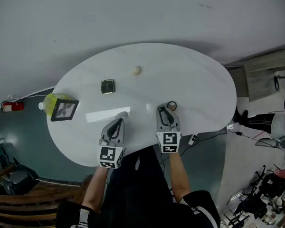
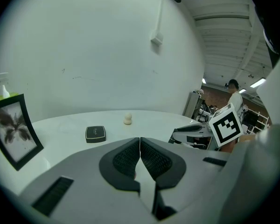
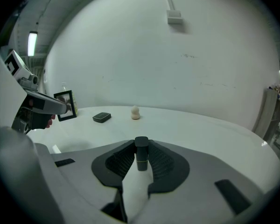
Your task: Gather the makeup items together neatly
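**A:** Fingers (image 2: 126, 158) of the left gripper (image 2: 140, 143) meet pad to pad with nothing between them. And the right gripper (image 3: 141, 146)?

**B:** Clamped on one upright dark lipstick tube (image 3: 141, 155). Only its own view shows that clearly.

**A:** What lies on the white table (image 1: 194, 80)?

**B:** One dark square compact (image 1: 108, 86) and one beige makeup sponge (image 1: 137, 71), apart from each other. At the left edge stands one picture frame (image 1: 64, 110), with one yellow-green bottle (image 1: 50, 102) behind it.

**A:** Only the head view shows both grippers side by side over the near edge.
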`<state>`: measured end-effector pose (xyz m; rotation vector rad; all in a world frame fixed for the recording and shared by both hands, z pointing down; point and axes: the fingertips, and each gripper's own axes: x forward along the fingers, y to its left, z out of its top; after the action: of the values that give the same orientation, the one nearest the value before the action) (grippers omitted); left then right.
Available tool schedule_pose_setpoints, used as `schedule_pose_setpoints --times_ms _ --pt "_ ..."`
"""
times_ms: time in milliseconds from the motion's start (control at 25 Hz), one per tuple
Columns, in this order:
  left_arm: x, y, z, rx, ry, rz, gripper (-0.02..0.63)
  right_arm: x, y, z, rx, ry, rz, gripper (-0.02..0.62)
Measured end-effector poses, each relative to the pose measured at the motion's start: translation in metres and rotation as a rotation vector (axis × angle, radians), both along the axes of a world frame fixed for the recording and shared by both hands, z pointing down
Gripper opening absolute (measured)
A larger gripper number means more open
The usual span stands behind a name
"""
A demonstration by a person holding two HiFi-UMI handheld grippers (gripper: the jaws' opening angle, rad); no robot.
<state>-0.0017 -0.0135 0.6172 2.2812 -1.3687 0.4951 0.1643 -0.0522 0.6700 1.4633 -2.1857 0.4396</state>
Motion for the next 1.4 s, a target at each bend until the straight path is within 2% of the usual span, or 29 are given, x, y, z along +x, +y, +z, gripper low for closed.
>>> schedule_pose_setpoints --times_ms 440,600,720,880,1160,1400 --pt "0.004 0.007 0.004 -0.006 -0.015 -0.008 0.020 0.002 0.001 0.001 0.028 -0.018 0.006 0.107" --pt "0.006 0.012 0.007 -0.009 -0.011 0.000 0.020 0.002 0.003 0.005 0.008 -0.035 0.000 0.109" --pt "0.006 0.012 0.004 -0.006 -0.017 -0.006 0.020 0.003 0.005 0.004 0.010 -0.042 -0.006 0.157" --pt "0.007 0.013 0.002 0.001 -0.017 -0.007 0.020 0.007 0.005 -0.002 0.029 -0.045 0.003 0.169" --pt "0.007 0.015 -0.011 0.032 -0.013 0.002 0.020 0.009 0.004 -0.029 0.071 -0.048 0.011 0.169" --pt "-0.002 0.010 -0.048 0.095 -0.020 -0.021 0.020 -0.001 0.007 -0.074 0.136 -0.069 -0.013 0.169"
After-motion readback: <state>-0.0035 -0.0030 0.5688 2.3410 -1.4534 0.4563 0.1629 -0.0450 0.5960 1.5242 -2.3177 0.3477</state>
